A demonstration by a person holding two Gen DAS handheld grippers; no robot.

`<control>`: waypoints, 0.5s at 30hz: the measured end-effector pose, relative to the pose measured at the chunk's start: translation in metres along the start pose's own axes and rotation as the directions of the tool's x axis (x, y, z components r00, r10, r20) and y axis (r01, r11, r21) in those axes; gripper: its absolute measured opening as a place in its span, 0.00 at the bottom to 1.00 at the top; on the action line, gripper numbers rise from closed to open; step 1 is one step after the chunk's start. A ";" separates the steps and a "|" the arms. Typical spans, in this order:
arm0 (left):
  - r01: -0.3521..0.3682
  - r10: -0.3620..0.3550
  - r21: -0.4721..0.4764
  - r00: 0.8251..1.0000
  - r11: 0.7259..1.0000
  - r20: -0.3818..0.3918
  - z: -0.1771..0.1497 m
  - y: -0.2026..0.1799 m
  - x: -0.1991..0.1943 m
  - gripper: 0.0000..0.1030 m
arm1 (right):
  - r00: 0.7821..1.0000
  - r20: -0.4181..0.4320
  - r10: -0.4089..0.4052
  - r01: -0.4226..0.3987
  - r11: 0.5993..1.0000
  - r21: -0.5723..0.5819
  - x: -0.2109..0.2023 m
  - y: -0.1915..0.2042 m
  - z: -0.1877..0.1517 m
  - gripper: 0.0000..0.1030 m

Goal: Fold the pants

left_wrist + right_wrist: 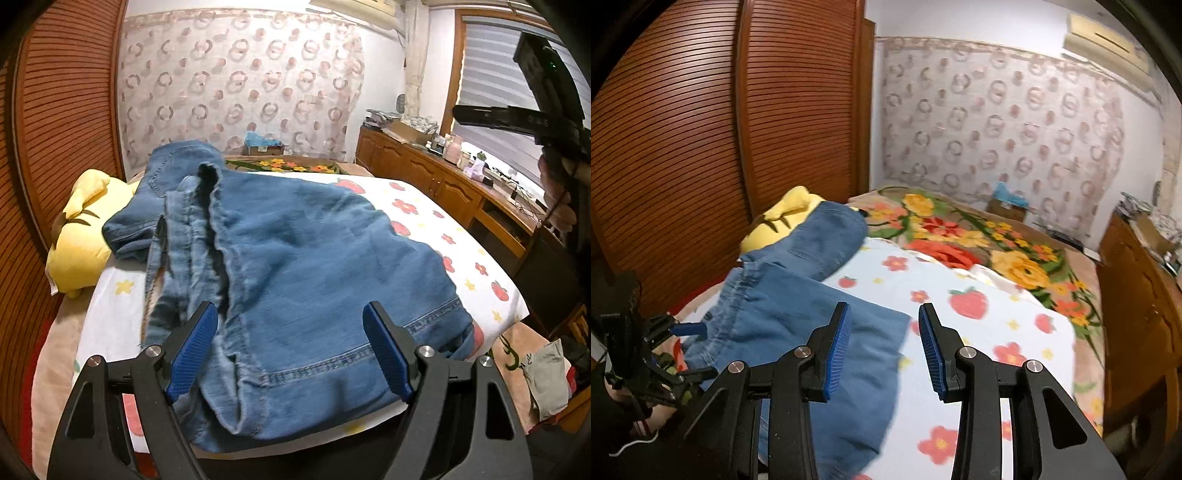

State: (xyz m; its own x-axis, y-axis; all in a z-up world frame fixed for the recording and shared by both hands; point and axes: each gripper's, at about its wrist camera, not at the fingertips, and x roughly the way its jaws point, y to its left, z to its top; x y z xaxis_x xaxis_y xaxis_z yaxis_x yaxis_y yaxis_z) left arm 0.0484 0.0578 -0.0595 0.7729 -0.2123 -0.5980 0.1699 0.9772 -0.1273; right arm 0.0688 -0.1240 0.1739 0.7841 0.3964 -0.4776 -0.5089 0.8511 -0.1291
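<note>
Covering the bed [979,332] is a white sheet w/ red flowers & strawberries; slatted wood doors [683,147] at one side, patterned curtain [240,81] behind. One jeans [295,266], one yellow plush [79,236]. Jeans lie folded, rumpled, on sheet. Left gripper [291,347] & right gripper [884,350] both released, gripping nothing.

The blue denim pants [295,258] are lying folded over on the bed, hem edge sitting right under the open left tongs [291,347], the rest bunching up away toward the far left, just left of the right tongs [884,347].
</note>
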 end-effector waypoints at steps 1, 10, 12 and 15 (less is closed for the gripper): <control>0.000 0.000 0.004 1.000 1.000 0.000 0.001 -0.003 0.001 0.79 | 1.000 0.002 -0.009 0.009 1.000 0.002 -0.007 -0.001 -0.001 0.38; 0.014 -0.014 0.039 1.000 0.999 -0.003 0.007 -0.026 0.006 0.79 | 0.999 -0.021 -0.038 0.039 0.999 0.037 -0.029 -0.009 -0.027 0.38; 0.013 -0.013 0.044 1.000 0.999 -0.005 0.008 -0.028 0.008 0.79 | 0.999 -0.043 -0.033 0.035 0.998 0.053 -0.020 -0.007 -0.035 0.39; 0.009 -0.009 0.046 1.000 0.999 -0.009 0.007 -0.029 0.010 0.79 | 0.997 -0.075 -0.004 0.011 0.996 0.093 -0.005 -0.007 -0.051 0.42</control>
State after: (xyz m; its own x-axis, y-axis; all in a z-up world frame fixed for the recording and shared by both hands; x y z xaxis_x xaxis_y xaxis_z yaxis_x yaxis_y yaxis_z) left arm 0.0559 0.0272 -0.0560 0.7656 -0.2210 -0.6042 0.2049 0.9740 -0.0966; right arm 0.0503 -0.1501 0.1332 0.7574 0.3658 -0.5408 -0.4648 0.8838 -0.0531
